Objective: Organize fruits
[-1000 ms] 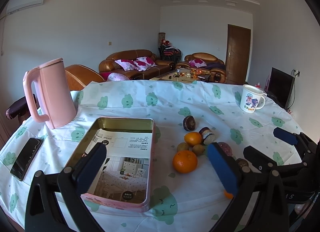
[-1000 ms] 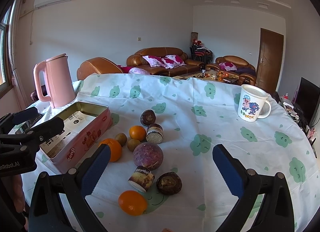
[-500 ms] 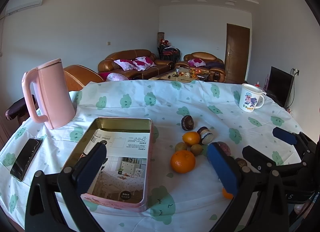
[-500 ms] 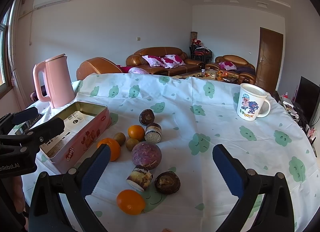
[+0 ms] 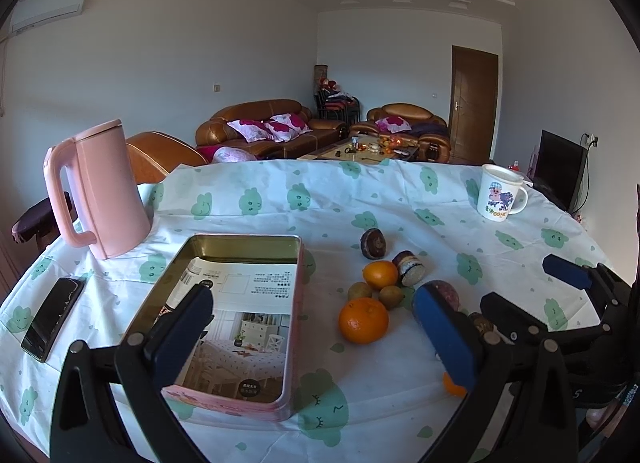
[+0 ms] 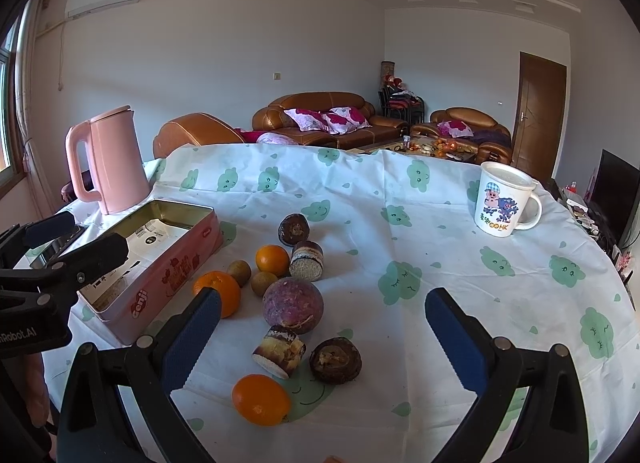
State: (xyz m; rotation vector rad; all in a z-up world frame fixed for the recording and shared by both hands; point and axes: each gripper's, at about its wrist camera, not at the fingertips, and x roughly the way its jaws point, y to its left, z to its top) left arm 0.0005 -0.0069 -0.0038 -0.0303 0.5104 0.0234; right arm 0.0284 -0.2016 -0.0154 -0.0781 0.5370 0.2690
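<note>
A pink open tin box [image 5: 236,303] [image 6: 160,255] lined with printed paper lies on the table. To its right sits a cluster of fruit: three oranges [image 6: 261,399] [image 6: 218,292] [image 6: 272,260], two small kiwis [image 6: 239,272], a round purple fruit [image 6: 293,305] and several dark brown pieces [image 6: 335,359]. My left gripper [image 5: 316,335] is open and empty, above the box's right edge and the nearest orange [image 5: 363,320]. My right gripper [image 6: 322,337] is open and empty, above the near fruit.
A pink kettle [image 5: 96,191] stands at the back left, a black phone [image 5: 52,317] at the left edge. A white cartoon mug [image 6: 504,199] stands at the back right. The cloud-print tablecloth [image 6: 440,263] covers the round table. Sofas stand behind.
Both grippers have drifted slightly back and up; the fruit and box look a little farther off. Nothing was picked up or moved.
</note>
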